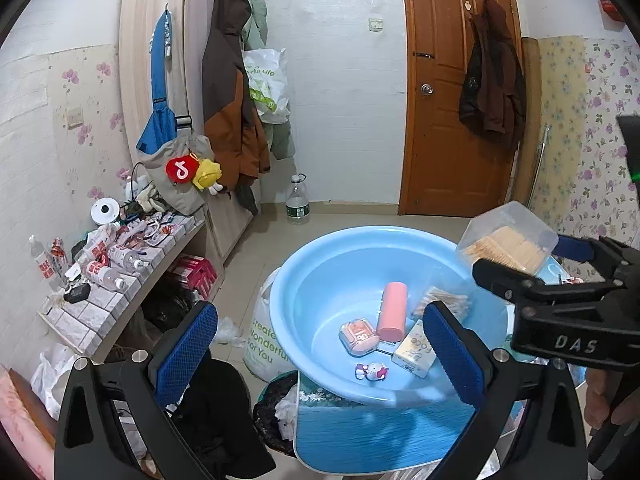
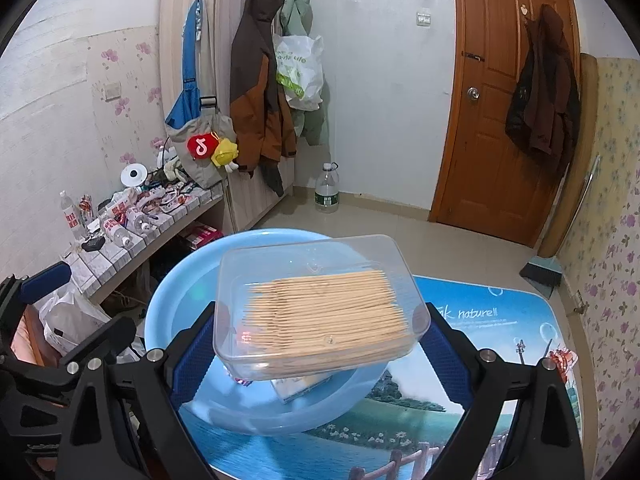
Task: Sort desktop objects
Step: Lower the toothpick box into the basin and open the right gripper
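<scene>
My right gripper [image 2: 320, 344] is shut on a clear plastic box of toothpicks [image 2: 320, 308] and holds it tilted above the right rim of a light blue basin [image 1: 304, 280]; the box also shows in the left wrist view [image 1: 508, 244]. In the basin lie a pink cylinder [image 1: 393, 312], a pink earbud case [image 1: 358, 337], a Hello Kitty figure [image 1: 372, 372], a cream packet [image 1: 414, 350] and a bundle of cotton swabs [image 1: 442, 302]. My left gripper [image 1: 320, 354] is open and empty, at the basin's near rim.
The basin sits on a small table with a blue landscape print [image 2: 460, 360]. A cluttered low shelf [image 1: 120, 264] runs along the left wall. Bags [image 1: 264, 340] and a bin [image 1: 276, 412] stand on the floor beside the table. A water bottle [image 1: 298, 202] stands by the far wall.
</scene>
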The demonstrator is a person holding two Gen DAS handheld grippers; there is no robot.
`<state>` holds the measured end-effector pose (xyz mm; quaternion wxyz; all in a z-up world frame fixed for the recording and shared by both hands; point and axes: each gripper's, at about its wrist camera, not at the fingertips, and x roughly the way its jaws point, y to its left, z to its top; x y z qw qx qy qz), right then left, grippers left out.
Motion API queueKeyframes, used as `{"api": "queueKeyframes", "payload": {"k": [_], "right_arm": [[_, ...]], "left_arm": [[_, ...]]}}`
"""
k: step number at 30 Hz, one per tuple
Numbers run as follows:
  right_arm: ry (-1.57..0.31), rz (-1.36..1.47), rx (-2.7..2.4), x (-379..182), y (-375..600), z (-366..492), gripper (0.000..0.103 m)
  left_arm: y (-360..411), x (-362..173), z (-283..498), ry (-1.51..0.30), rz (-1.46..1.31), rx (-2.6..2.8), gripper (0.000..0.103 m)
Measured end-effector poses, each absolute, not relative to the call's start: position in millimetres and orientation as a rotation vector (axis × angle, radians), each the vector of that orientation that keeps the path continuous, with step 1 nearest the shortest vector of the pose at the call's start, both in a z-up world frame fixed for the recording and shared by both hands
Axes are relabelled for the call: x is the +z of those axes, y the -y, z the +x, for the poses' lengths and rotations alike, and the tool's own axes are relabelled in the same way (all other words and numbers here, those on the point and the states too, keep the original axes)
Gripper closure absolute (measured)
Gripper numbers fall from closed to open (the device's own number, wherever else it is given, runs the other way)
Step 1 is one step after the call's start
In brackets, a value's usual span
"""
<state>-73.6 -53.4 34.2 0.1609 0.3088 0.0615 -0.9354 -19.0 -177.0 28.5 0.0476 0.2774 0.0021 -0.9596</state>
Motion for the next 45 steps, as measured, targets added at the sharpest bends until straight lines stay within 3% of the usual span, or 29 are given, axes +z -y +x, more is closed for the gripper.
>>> {"api": "queueKeyframes", "payload": {"k": [24,45], "right_arm": [[-0.238,1.019,-2.615,-24.5,74.7,-115.4,0.008],[-0.274,1.008,-2.618,-26.1,76.0,-115.5,0.007]], "left_arm": [[196.4,-9.4,-53.0,-0.062,0.956,-2.860,0.000],[196.2,-9.7,-52.6,-0.061,0.939,-2.867,0.000]]}}
